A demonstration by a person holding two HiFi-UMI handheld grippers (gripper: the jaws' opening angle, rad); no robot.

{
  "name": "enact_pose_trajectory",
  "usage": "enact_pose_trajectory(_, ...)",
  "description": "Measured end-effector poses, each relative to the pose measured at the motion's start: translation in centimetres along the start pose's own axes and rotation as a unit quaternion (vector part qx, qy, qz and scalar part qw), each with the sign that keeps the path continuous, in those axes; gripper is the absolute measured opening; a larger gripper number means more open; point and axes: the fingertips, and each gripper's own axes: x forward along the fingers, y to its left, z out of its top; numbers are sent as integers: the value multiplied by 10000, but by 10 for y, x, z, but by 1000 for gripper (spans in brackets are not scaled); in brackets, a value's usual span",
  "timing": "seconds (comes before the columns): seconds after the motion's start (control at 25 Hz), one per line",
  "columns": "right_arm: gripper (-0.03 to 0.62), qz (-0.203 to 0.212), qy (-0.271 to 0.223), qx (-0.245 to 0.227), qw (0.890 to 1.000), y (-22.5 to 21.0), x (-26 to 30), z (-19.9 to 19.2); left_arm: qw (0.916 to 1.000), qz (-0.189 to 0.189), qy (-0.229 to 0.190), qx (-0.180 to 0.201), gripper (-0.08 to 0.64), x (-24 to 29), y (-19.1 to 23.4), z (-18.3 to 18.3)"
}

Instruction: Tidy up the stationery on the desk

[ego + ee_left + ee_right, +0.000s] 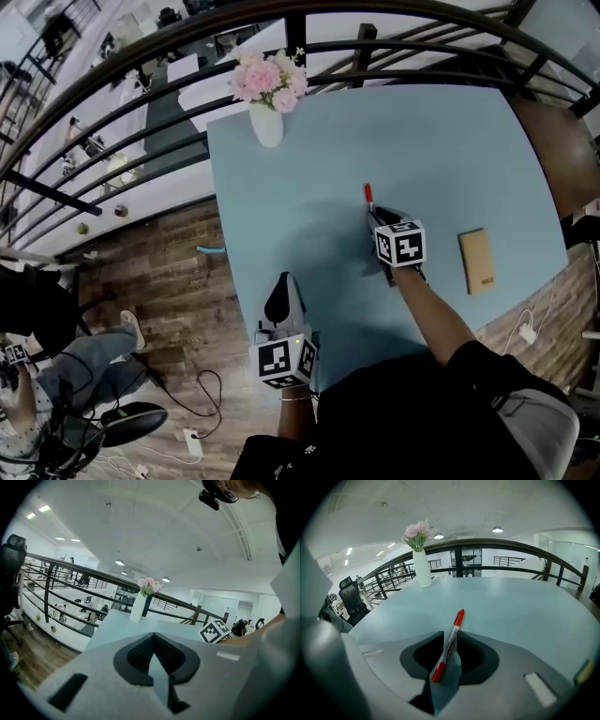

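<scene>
A red-capped marker (451,641) with a white barrel is pinched between the jaws of my right gripper (451,639), its red tip (368,193) sticking out forward over the light blue desk (309,187). My right gripper (386,223) is near the middle of the desk, shut on the marker. At the desk's near left edge my left gripper (284,302) is shut and empty; in the left gripper view its jaws (153,649) meet with nothing between them.
A white vase of pink flowers (267,98) stands at the desk's far left corner. A tan wooden block (477,260) lies near the right edge. A black railing (141,103) runs behind the desk. Cables and an office chair base (131,422) sit on the wooden floor at left.
</scene>
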Motion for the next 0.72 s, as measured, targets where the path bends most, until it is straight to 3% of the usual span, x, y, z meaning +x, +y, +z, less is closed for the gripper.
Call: enact_pose_trajectory(0.72,53,-13,-59,180,9998,1,-3,-6,9999,109,-54,-65,-3,-10,12,1)
